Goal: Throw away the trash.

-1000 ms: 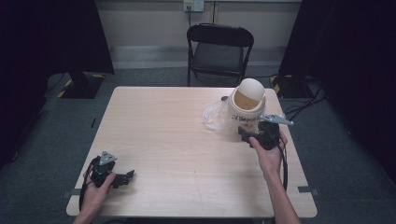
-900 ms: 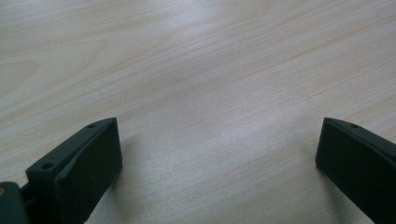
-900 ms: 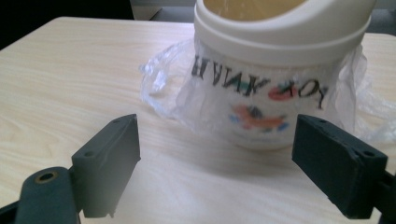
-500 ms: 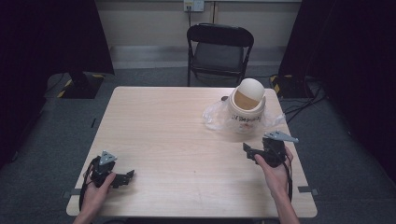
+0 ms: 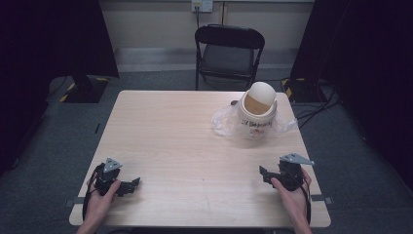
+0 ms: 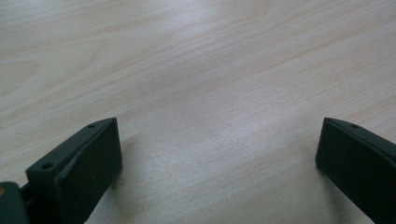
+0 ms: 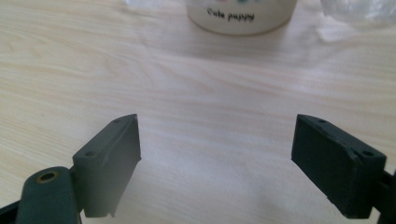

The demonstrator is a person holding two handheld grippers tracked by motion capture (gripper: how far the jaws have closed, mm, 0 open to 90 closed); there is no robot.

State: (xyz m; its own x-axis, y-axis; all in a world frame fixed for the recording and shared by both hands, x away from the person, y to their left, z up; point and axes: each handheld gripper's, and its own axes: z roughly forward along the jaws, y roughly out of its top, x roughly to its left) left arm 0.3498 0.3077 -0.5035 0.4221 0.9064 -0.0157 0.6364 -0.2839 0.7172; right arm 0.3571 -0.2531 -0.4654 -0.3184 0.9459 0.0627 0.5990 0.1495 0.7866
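Bench: light wood-grain top, seen from the high view with the person's forearms entering from the bottom edge.

Left gripper: held in the left hand near the bench's near-left corner, resting low on or just above the surface. In the left gripper view the jaws stand wide apart, with bare wood grain between them and nothing gripped.

Right gripper: held in the right hand near the near-right edge of the bench, the grey three-cornered plate on top. In the right gripper view the jaws are likewise spread wide, empty, with bare bench between them.

Mug: white, cylindrical, standing upright on the far-right part of the bench, well apart from both grippers. A pale rounded object, egg-like in shape, sits in its mouth; cannot tell what it is. Printed lettering on the side of the mug; in the right gripper view the bottom of the mug appears at the top edge, straight ahead of the open jaws, with the words "Cute puppy" legible.

Clear plastic wrap: crumpled, lying on the bench around and under the base of the mug, spreading to both sides; a piece of it shows at the top right of the right gripper view.

Beyond the bench: a black folding chair on grey carpet, facing the far edge.
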